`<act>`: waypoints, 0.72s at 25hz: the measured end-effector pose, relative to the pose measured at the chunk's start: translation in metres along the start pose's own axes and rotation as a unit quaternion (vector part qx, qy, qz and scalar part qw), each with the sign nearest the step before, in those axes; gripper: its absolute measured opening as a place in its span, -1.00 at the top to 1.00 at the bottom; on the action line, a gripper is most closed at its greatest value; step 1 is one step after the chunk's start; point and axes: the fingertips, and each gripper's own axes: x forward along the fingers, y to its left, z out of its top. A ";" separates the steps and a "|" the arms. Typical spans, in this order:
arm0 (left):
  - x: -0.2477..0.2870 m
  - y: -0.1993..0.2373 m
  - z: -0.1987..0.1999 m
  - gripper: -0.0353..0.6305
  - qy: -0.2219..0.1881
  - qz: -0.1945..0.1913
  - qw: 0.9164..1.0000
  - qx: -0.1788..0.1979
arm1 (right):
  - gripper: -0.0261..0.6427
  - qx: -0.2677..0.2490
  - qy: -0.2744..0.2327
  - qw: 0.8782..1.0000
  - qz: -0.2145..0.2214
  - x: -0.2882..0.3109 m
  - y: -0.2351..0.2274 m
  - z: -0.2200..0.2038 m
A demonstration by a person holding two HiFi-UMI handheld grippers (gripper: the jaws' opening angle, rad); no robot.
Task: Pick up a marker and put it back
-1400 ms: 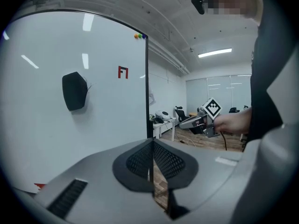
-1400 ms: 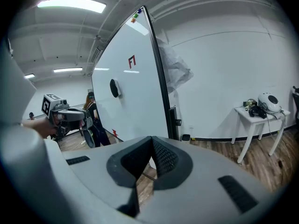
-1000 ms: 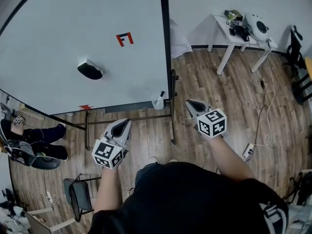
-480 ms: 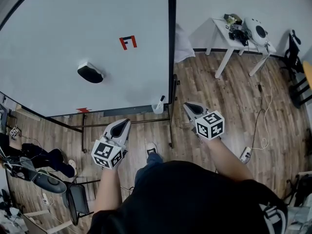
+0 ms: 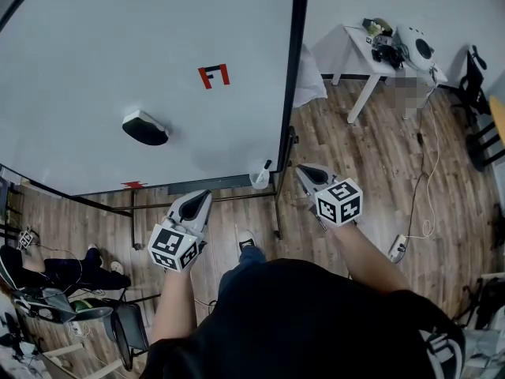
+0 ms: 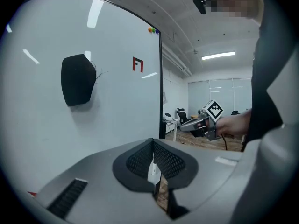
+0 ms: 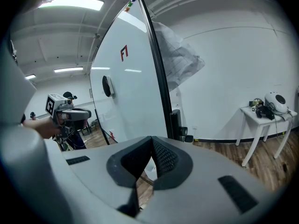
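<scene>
A black-capped marker (image 5: 264,166) stands in a small clear cup (image 5: 259,180) at the lower right corner of the whiteboard (image 5: 95,61). My right gripper (image 5: 302,171) is shut and empty, its tip just right of the cup and apart from it. My left gripper (image 5: 202,199) is also shut with nothing in it, lower and to the left of the cup. In the left gripper view the pads (image 6: 164,158) meet, with the cup (image 6: 152,171) showing below them. In the right gripper view the pads (image 7: 163,157) are closed in front of the board's black edge (image 7: 156,73).
A black eraser (image 5: 144,129) and a red mark (image 5: 214,75) sit on the whiteboard. The board's metal stand (image 5: 278,204) rests on the wood floor. A white table (image 5: 379,54) with gear stands at the back right. A cable and power strip (image 5: 397,248) lie on the right, and a person's legs (image 5: 71,271) at the lower left.
The head view has swung left, so the board's edge and the cup sit further right. Both grippers stay shut and almost still. The person at the lower left has shifted downward.
</scene>
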 end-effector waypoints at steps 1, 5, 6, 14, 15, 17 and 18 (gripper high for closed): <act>0.002 0.004 0.000 0.85 0.001 -0.001 1.000 -0.001 | 0.94 0.002 0.001 1.000 0.000 0.003 -0.001 0.000; 0.010 0.016 -0.002 0.86 0.005 -0.008 1.000 -0.004 | 0.94 0.008 0.003 1.000 -0.002 0.018 -0.004 0.000; 0.012 0.020 -0.003 0.86 0.006 -0.009 1.000 -0.004 | 0.94 0.009 0.004 1.000 -0.003 0.021 -0.005 -0.001; 0.027 0.042 -0.009 0.85 0.014 -0.020 1.000 -0.008 | 0.94 0.019 0.017 1.000 -0.004 0.050 -0.012 -0.009; 0.029 0.044 -0.010 0.86 0.016 -0.022 1.000 -0.008 | 0.94 0.021 0.019 1.000 -0.004 0.053 -0.012 -0.010; 0.032 0.047 -0.012 0.86 0.019 -0.025 0.999 -0.009 | 0.94 0.024 0.024 0.999 -0.003 0.059 -0.013 -0.016; 0.033 0.048 -0.014 0.85 0.021 -0.027 0.999 -0.009 | 0.94 0.026 0.027 0.999 -0.002 0.062 -0.014 -0.019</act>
